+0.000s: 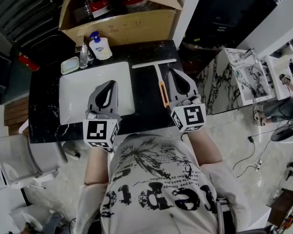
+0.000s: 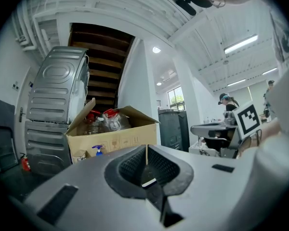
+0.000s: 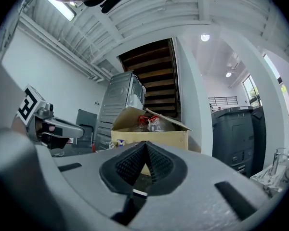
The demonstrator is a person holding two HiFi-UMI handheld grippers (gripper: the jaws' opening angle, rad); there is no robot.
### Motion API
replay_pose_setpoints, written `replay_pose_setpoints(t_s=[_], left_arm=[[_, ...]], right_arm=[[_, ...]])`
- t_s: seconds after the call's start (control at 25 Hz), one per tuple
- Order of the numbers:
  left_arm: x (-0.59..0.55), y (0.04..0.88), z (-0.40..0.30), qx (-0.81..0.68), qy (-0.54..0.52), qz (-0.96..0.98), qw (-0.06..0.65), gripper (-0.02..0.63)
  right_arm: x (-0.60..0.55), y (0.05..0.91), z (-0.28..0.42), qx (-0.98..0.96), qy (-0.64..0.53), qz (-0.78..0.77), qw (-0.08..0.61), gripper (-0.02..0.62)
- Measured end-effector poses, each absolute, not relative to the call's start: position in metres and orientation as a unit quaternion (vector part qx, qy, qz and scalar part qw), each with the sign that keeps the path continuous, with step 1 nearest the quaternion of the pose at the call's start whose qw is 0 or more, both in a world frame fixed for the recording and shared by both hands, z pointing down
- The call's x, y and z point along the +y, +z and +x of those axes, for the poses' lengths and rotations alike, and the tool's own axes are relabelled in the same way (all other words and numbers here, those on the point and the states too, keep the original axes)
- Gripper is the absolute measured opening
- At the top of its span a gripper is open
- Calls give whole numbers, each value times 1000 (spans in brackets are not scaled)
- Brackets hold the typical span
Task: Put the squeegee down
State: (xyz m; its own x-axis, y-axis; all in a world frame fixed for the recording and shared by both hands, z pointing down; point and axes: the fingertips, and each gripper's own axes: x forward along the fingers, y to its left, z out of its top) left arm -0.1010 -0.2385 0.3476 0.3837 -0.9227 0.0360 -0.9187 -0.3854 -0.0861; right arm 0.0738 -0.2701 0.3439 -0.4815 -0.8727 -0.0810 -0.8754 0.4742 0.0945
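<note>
The squeegee (image 1: pixel 159 79) is lying flat on the black counter (image 1: pixel 145 94), just left of the right gripper (image 1: pixel 172 72) and out of its grip. Its blade is sitting a little beyond that gripper's tips, towards the cardboard box (image 1: pixel 122 26). The right gripper is hovering beside the handle, its jaws pressing together on nothing. The left gripper (image 1: pixel 112 83), on the squeegee's other side and farther from it, is hanging over the white sink (image 1: pixel 71 96), its jaws likewise meeting with nothing between them. A soap bottle (image 1: pixel 100 47) is standing beyond its tips.
</note>
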Motion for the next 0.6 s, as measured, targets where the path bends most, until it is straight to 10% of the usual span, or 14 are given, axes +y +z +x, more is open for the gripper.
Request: replay_pose_setpoints(t_s=[0.6], left_arm=[[-250,346,-97,548,-41,-835,31,14]], right_arm=[[-274,343,73,854,69,-515,9,-11]])
